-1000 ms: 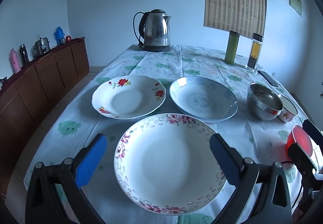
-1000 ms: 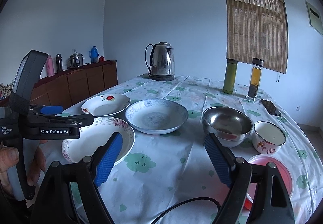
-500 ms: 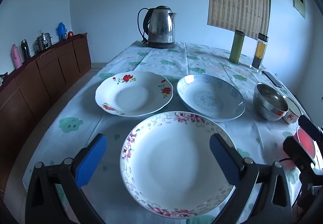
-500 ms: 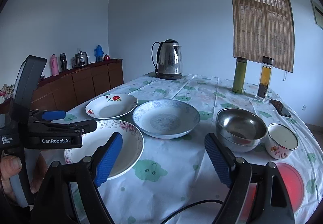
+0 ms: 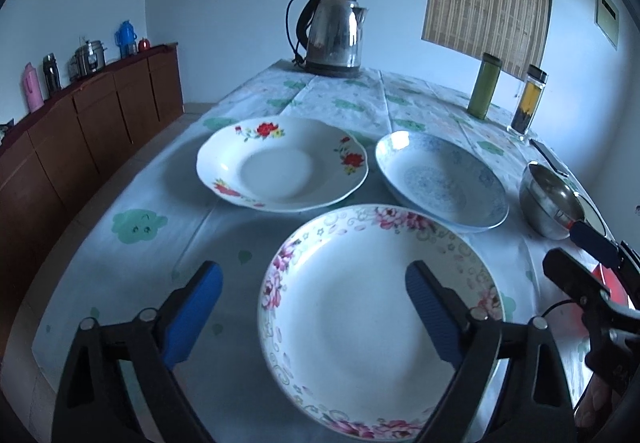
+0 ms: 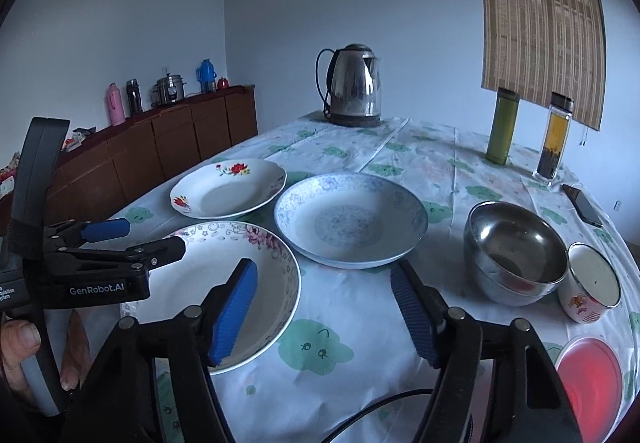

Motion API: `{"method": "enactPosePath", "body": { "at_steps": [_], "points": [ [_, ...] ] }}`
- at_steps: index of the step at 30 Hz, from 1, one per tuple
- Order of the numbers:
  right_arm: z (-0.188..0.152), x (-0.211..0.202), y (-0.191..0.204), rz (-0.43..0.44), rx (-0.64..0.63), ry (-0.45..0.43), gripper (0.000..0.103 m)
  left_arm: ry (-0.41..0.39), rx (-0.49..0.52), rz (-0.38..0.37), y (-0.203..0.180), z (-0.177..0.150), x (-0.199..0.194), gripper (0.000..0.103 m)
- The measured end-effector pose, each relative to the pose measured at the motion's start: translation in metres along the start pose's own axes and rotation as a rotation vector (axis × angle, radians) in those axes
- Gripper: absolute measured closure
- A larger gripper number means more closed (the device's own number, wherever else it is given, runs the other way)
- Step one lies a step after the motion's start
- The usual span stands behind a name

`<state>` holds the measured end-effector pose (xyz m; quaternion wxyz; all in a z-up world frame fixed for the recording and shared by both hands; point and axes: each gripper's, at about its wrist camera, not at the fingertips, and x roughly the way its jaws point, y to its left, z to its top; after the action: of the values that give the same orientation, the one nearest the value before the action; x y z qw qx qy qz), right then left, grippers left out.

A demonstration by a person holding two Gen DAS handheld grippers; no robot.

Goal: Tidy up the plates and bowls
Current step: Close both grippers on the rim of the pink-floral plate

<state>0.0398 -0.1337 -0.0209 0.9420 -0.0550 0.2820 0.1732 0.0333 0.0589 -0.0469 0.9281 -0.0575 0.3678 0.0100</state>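
Observation:
A pink-flowered plate point(image 5: 376, 307) point(image 6: 224, 283) lies nearest me on the table. Behind it are a red-flowered plate point(image 5: 280, 163) point(image 6: 228, 189) and a blue-patterned plate point(image 5: 440, 175) point(image 6: 348, 219). A steel bowl point(image 5: 550, 201) point(image 6: 516, 247) and a small white cup point(image 6: 592, 283) stand to the right, with a red plate point(image 6: 592, 383) in front. My left gripper point(image 5: 314, 305) is open and empty, its jaws straddling the pink-flowered plate's left half. My right gripper point(image 6: 324, 311) is open and empty over the cloth between that plate and the steel bowl.
A steel kettle point(image 5: 334, 35) stands at the table's far end. A green flask point(image 6: 504, 127), a glass bottle point(image 6: 554, 135) and a phone point(image 6: 582, 203) are at the far right. A wooden sideboard point(image 5: 80, 115) with flasks runs along the left wall.
Both grippers have moved forward and left over the table, so the plates look closer. Both stay open and empty.

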Motion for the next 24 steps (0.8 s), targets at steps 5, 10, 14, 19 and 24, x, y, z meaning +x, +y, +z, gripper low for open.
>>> {"method": "enactPosePath", "body": {
  "at_steps": [5, 10, 14, 19, 24],
  "points": [
    [-0.001, 0.016, 0.005, 0.030, -0.007, 0.053, 0.036, 0.028, -0.010, 0.004, 0.006, -0.003, 0.010, 0.015],
    [-0.003, 0.031, 0.012, 0.057, -0.019, 0.102, 0.046, 0.046, -0.016, 0.013, 0.010, -0.005, 0.016, 0.020],
    [-0.003, 0.045, 0.014, 0.082, -0.032, 0.152, 0.052, 0.067, -0.021, 0.011, 0.012, -0.007, 0.022, 0.028],
    [-0.005, 0.054, 0.019, 0.098, -0.051, 0.189, 0.054, 0.090, -0.020, 0.006, 0.012, -0.009, 0.028, 0.038],
    [-0.007, 0.067, 0.020, 0.105, -0.056, 0.227, 0.060, 0.115, -0.023, 0.003, 0.012, -0.010, 0.034, 0.049]
  ]
}}
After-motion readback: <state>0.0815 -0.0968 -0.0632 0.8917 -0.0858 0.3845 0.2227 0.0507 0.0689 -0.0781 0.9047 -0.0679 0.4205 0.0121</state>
